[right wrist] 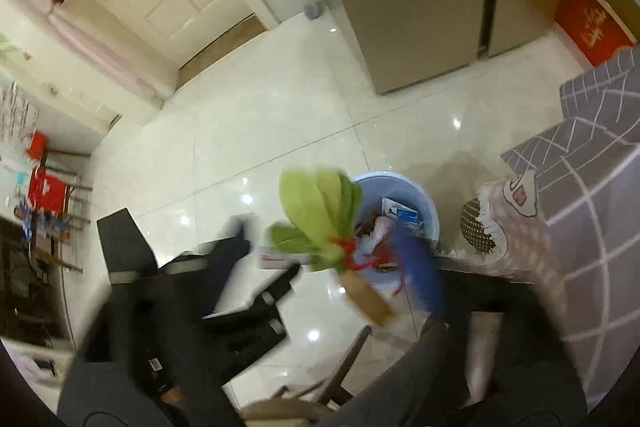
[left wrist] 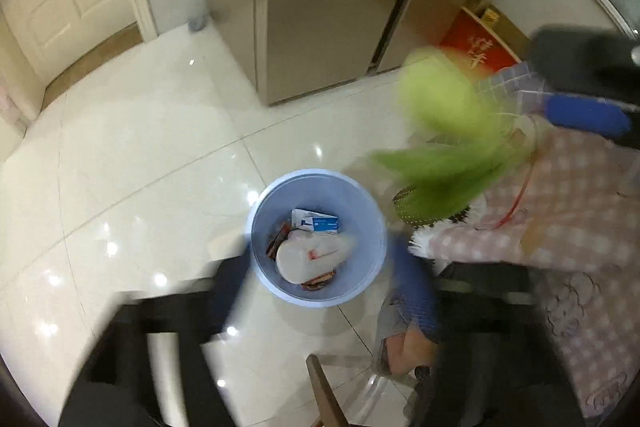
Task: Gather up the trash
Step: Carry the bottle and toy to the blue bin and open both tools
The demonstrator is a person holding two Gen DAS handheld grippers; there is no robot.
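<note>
Left gripper point(left wrist: 320, 259) blurred, jaws spread wide, nothing held, above the blue bin point(left wrist: 320, 187) on the tiled floor point(left wrist: 140, 147); bin holds a white container point(left wrist: 308, 257) and a carton point(left wrist: 316, 221). Right gripper point(right wrist: 340, 259): green leafy bundle point(right wrist: 316, 211) with red tie at its fingers, near bin's left rim; grip too smeared to tell.

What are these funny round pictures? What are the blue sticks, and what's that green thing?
A person holds a two-finger grabber in each hand; each carries a wide-lens camera looking along its fingers. One picture is from the left gripper, open above the blue bin. The other is from the right gripper. By it hangs a green leafy bunch tied with red, over the bin; blur hides whether it is gripped. The bin already holds a white bottle and a small box.
</note>
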